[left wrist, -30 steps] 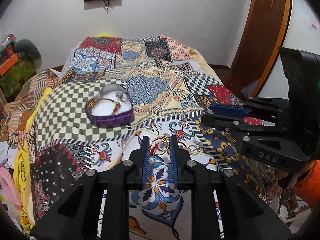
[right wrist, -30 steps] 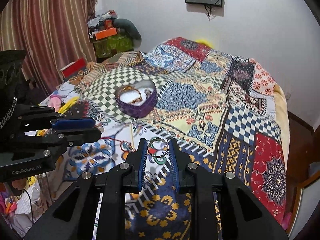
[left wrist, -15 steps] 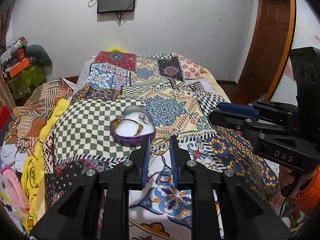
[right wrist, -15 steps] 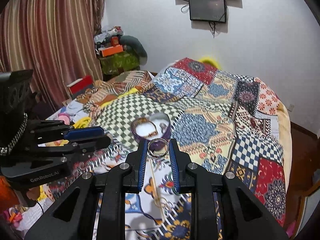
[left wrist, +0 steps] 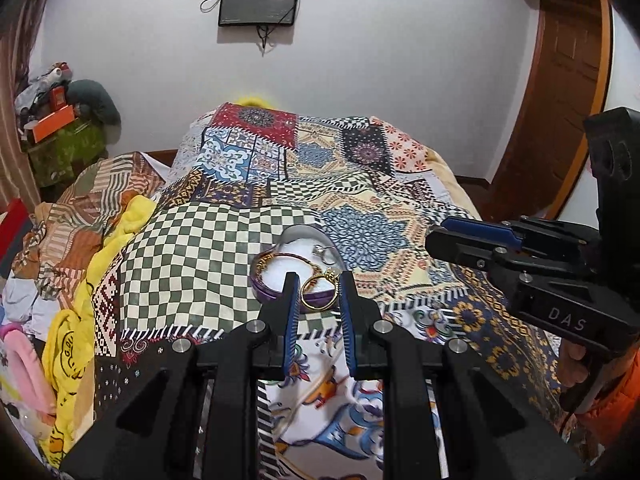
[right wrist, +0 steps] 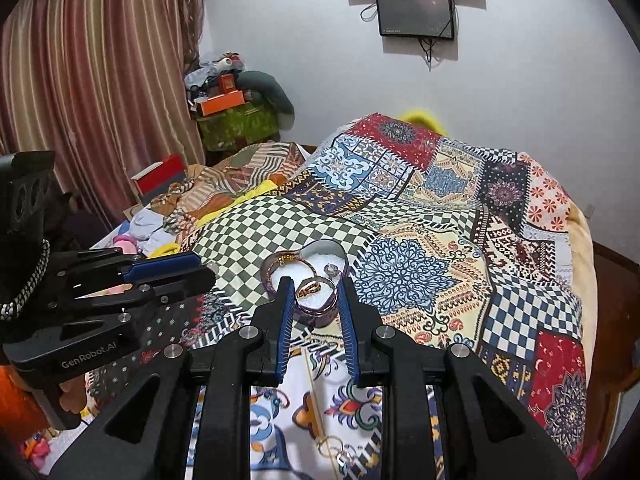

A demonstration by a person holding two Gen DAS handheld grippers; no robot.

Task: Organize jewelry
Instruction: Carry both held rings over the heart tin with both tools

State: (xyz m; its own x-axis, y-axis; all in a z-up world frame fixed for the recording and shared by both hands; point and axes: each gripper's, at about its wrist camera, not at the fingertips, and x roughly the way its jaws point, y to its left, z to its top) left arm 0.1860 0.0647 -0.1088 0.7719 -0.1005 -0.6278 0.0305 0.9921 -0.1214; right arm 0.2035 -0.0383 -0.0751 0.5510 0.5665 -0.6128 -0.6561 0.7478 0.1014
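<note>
1. Patchwork bedding [left wrist: 224,264] fills both wrist views, with a white wall and a dark screen behind it.
2. At my left gripper [left wrist: 319,294] the jaws stand narrow, pinching a gold ring [left wrist: 318,290] that stands on edge between the blue pads.
3. My right gripper [right wrist: 313,294] is set just as narrow, clamped on a silvery bangle [right wrist: 316,292], also upright across the pads.
4. Straight ahead of both sets of tips lies the purple heart-shaped box [left wrist: 264,294], open, white-lined, already holding a bracelet [left wrist: 276,258] and a small ring [left wrist: 320,249].
5. From the left view the box sits ahead and a touch left of the tips; from the right view [right wrist: 320,316] it lies dead ahead, its near wall just beyond the bangle.
6. I judge the right hand slightly better lined up for the drop; both seem about equally near.
7. More gold pieces [right wrist: 332,446] remain on the cover close below me, so the job looks partway done.
</note>
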